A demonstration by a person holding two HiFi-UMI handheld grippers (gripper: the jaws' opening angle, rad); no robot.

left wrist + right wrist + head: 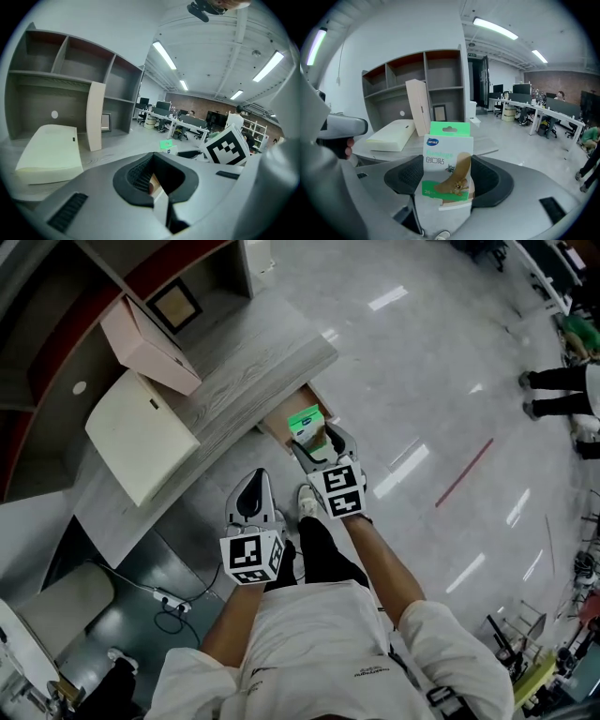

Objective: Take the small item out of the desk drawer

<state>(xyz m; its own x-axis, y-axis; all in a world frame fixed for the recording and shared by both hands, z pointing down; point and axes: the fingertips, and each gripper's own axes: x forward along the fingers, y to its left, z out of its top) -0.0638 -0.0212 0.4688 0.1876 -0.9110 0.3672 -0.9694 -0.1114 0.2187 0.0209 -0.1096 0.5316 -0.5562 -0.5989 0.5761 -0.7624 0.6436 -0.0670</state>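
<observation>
A small green-and-white box of plasters [306,420] stands upright between the jaws of my right gripper [315,439], which is shut on it, just over the open drawer [278,428] at the desk's [244,362] near corner. The right gripper view shows the box [446,159] pinched at its lower part by that gripper [449,197]. My left gripper [253,486] hangs lower left of the drawer, beside the desk edge, shut with nothing in it. In its own view the left gripper's [157,187] jaws meet, with the green box [166,144] small beyond them.
On the desk lie a pink box [145,343] and a cream case [141,432]; a small framed picture [176,304] stands in the shelf unit behind. A power strip [172,601] lies on the floor at left. A person [562,381] stands far right.
</observation>
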